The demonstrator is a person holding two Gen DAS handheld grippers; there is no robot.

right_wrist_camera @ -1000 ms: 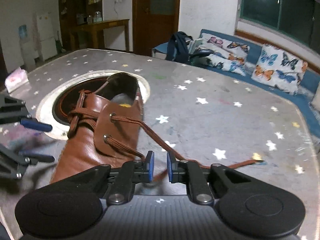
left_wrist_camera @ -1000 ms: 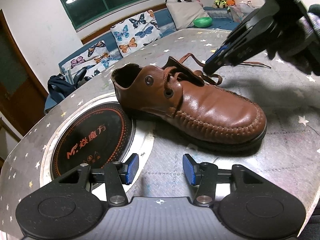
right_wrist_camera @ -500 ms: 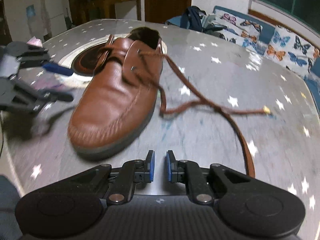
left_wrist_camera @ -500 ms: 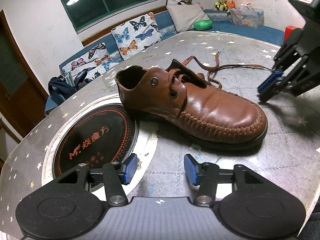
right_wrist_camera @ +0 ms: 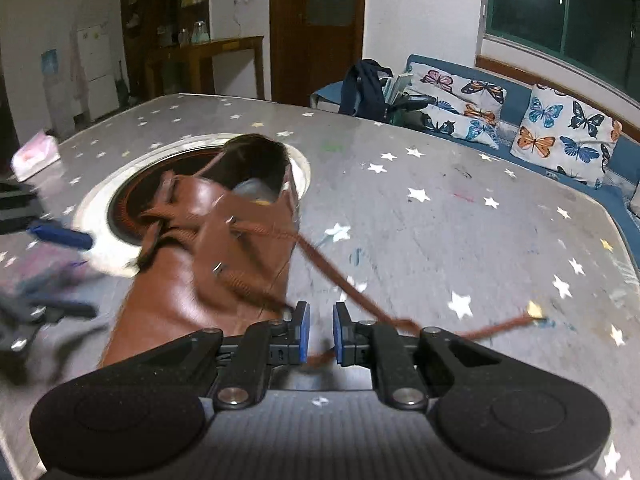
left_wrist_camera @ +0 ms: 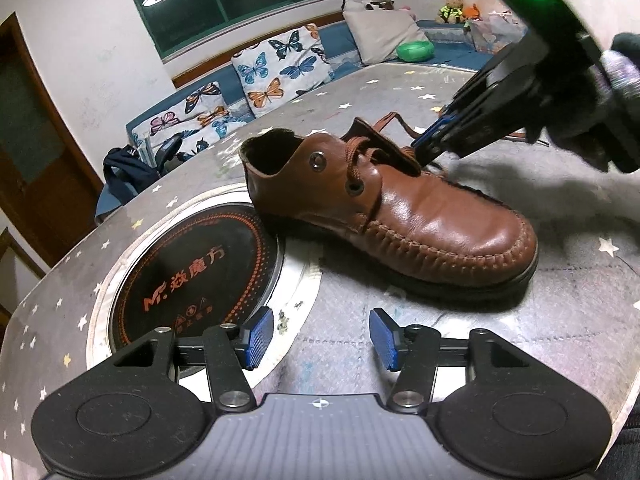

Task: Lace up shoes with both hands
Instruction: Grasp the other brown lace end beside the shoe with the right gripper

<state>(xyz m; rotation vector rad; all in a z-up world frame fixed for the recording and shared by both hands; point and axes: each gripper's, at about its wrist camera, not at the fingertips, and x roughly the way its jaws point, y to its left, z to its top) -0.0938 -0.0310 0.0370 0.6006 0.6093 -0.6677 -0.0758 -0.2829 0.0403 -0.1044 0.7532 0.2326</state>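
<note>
Though blurred, right gripper (right_wrist_camera: 319, 332) seemingly straddles lace (right_wrist_camera: 340, 280).

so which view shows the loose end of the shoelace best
The right wrist view. There the shoelace runs from the shoe across the table to its tip, blurred but whole. In the left wrist view only a loop shows behind the shoe's tongue; the right hand-held gripper hides the rest.

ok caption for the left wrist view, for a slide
Left gripper open in front of a brown shoe on the starred table, right gripper reaching in at the laces.
</note>
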